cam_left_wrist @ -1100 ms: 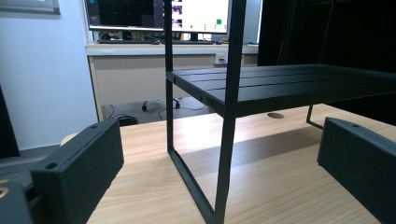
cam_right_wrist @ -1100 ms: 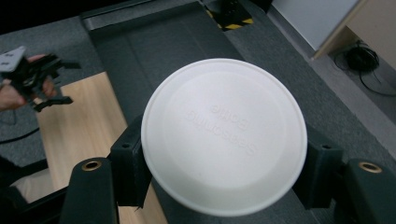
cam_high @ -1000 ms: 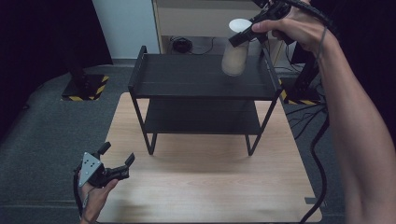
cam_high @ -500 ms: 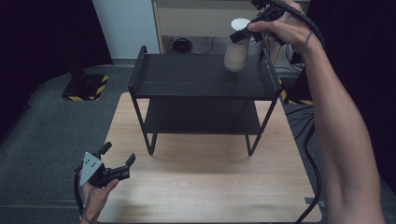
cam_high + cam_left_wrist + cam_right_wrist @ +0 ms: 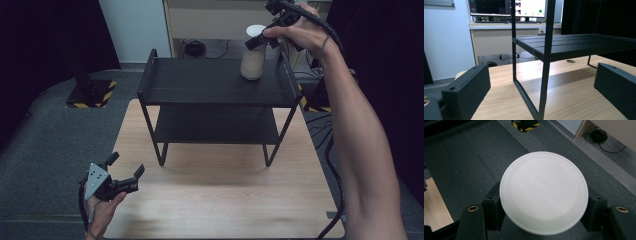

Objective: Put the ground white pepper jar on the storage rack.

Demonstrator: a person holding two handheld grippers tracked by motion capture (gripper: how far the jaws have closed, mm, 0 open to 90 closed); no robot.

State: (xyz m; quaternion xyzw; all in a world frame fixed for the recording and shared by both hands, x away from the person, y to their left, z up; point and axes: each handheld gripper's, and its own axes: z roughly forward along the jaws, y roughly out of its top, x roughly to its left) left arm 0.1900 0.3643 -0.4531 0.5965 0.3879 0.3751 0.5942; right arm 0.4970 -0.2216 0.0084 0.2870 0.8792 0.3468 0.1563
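A beige jar (image 5: 252,62) with a white lid (image 5: 544,192) is at the far right of the black rack's top shelf (image 5: 210,82). My right gripper (image 5: 257,41) reaches down from above, and its fingers (image 5: 492,212) are closed on the jar's neck just under the lid. Whether the jar's base rests on the shelf I cannot tell. My left gripper (image 5: 126,165) is held low over the table's near left corner, open and holding nothing. In the left gripper view its jaws stand wide apart and face the rack's front leg (image 5: 545,75).
The two-tier rack stands on the far half of a wooden table (image 5: 225,200). Its lower shelf (image 5: 215,127) is bare. Dark carpet surrounds the table, and a desk with monitors (image 5: 509,10) is behind it. A cable (image 5: 335,170) hangs down along the table's right edge.
The right hand has shifted slightly left over the shelf's far right corner, with the jar staying about where it was. The left gripper has not moved.
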